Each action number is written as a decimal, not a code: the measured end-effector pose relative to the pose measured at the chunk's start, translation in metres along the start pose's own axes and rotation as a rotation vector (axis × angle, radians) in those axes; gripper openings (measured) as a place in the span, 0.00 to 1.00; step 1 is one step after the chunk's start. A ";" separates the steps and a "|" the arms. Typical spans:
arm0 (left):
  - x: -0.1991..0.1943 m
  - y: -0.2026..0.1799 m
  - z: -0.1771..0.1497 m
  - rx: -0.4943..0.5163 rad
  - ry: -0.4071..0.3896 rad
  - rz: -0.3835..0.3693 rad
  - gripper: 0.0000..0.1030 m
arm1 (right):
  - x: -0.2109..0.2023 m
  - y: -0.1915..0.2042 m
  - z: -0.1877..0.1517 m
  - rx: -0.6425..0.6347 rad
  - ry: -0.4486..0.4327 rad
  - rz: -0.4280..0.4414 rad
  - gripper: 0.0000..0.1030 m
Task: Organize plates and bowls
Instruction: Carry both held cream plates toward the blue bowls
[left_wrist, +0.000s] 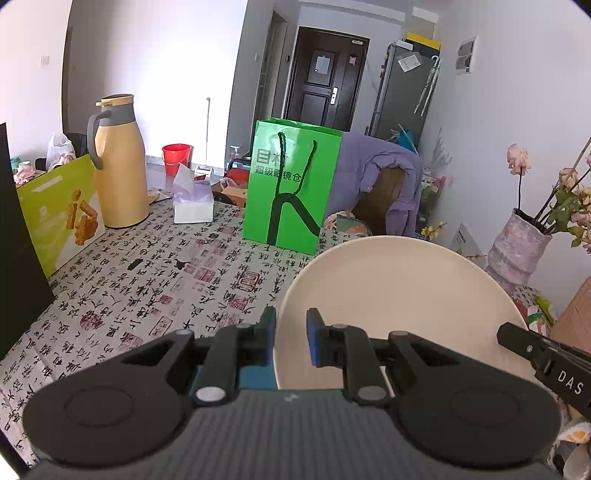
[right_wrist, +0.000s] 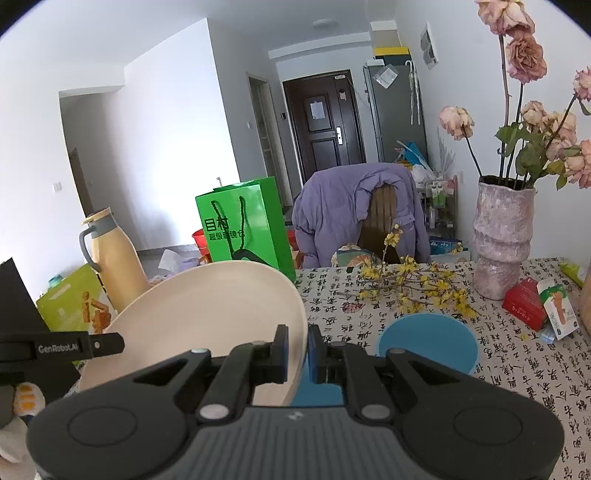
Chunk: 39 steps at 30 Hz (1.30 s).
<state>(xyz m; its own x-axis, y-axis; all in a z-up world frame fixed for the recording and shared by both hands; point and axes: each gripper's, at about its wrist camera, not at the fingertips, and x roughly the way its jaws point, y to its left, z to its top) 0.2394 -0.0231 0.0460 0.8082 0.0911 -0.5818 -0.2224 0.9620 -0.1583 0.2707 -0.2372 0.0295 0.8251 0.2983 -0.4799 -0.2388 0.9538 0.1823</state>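
A large cream plate (left_wrist: 399, 306) hangs tilted above the patterned tablecloth, held at two sides. My left gripper (left_wrist: 291, 332) is shut on its left rim. In the right wrist view the same cream plate (right_wrist: 207, 317) fills the left half, and my right gripper (right_wrist: 297, 354) is shut on its right rim. The other gripper's black finger shows at each view's edge. A round blue plate (right_wrist: 428, 343) lies flat on the table just right of and below my right gripper, partly hidden by it.
A green paper bag (left_wrist: 291, 192) stands at the far table edge, with a tan thermos jug (left_wrist: 118, 162), a tissue box (left_wrist: 194, 203) and a snack box (left_wrist: 59, 218) to its left. On the right are a pink vase (right_wrist: 502, 236), yellow flower twigs (right_wrist: 413, 284) and small cartons (right_wrist: 524, 302).
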 end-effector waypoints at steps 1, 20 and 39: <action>0.000 0.001 -0.002 0.000 0.001 0.000 0.17 | -0.001 0.001 -0.002 0.000 -0.002 0.000 0.10; -0.013 0.028 -0.027 -0.024 0.018 -0.005 0.17 | -0.019 0.024 -0.023 -0.023 -0.023 0.026 0.10; -0.019 0.039 -0.048 -0.022 0.021 -0.036 0.17 | -0.033 0.024 -0.051 0.003 -0.036 0.031 0.10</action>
<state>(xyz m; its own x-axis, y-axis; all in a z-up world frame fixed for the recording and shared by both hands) 0.1893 0.0008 0.0124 0.8044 0.0510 -0.5918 -0.2058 0.9585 -0.1971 0.2116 -0.2227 0.0058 0.8352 0.3264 -0.4427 -0.2634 0.9439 0.1990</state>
